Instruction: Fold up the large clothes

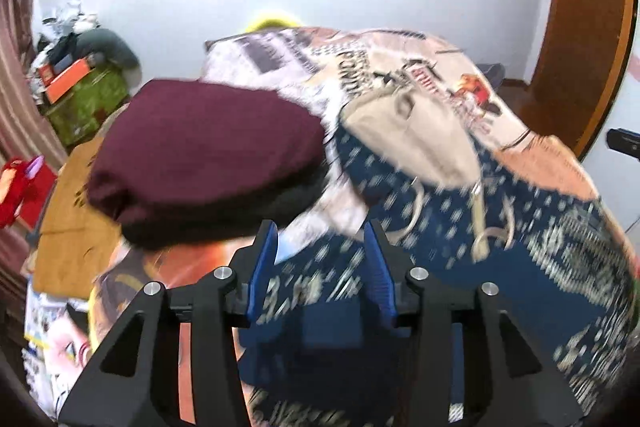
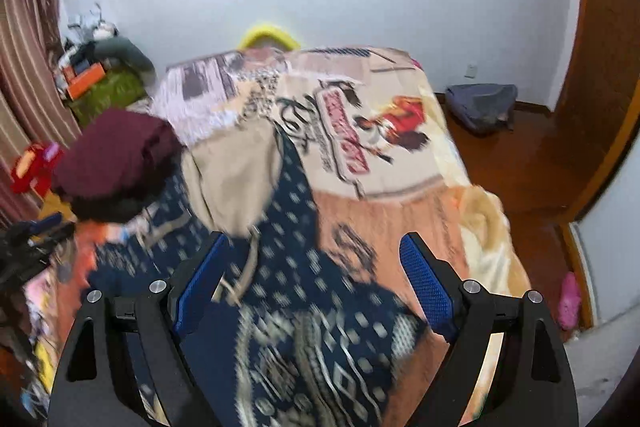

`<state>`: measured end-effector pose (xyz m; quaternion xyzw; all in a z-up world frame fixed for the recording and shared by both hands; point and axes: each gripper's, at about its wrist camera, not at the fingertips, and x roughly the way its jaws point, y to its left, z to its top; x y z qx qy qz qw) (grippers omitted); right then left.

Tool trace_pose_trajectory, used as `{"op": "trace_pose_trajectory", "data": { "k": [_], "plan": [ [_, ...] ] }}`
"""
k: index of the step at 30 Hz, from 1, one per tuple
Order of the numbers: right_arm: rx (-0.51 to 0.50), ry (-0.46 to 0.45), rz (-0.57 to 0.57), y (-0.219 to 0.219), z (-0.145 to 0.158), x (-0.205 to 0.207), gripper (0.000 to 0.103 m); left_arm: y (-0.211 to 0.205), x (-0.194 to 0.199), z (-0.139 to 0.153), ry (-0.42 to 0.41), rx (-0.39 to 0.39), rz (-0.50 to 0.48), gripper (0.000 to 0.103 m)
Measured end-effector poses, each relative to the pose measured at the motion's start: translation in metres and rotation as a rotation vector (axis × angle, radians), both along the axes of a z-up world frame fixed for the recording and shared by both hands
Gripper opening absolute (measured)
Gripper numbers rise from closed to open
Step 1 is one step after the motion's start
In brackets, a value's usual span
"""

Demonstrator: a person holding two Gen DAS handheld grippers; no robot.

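Bed [image 2: 400,163] under a printed cartoon cover, carrying all the clothes. Navy patterned hoodie [image 2: 304,311] with a beige hood lining, spread across the near half of the bed, blurred in both views. Folded maroon garment [image 1: 208,151] stacked on a dark one, left of the hoodie. Left tongs [image 1: 326,259], jaws partly apart with navy cloth between them; a grip cannot be told. Right tongs [image 2: 316,267], wide apart above the hoodie.
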<state>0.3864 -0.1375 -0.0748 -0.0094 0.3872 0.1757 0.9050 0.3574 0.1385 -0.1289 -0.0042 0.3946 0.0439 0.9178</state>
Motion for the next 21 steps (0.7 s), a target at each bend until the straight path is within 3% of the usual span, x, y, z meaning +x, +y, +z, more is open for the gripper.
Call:
{"op": "trace_pose_trajectory", "data": {
  "k": [8, 13, 17, 21],
  "plan": [
    [0.046, 0.065, -0.012, 0.034, -0.012, 0.067, 0.085, -0.009, 0.079, -0.014, 0.046, -0.092, -0.011, 0.045],
    [0.118, 0.215, -0.037, 0.048, -0.05, 0.117, 0.085, -0.003, 0.126, -0.049, 0.125, -0.196, -0.001, 0.045],
    [0.114, 0.31, -0.073, 0.058, -0.083, 0.152, 0.085, 0.002, 0.156, -0.075, 0.186, -0.27, 0.012, 0.045],
    [0.128, 0.401, -0.117, 0.06, -0.114, 0.178, 0.08, 0.003, 0.184, -0.096, 0.222, -0.263, 0.052, 0.045]
  ]
}}
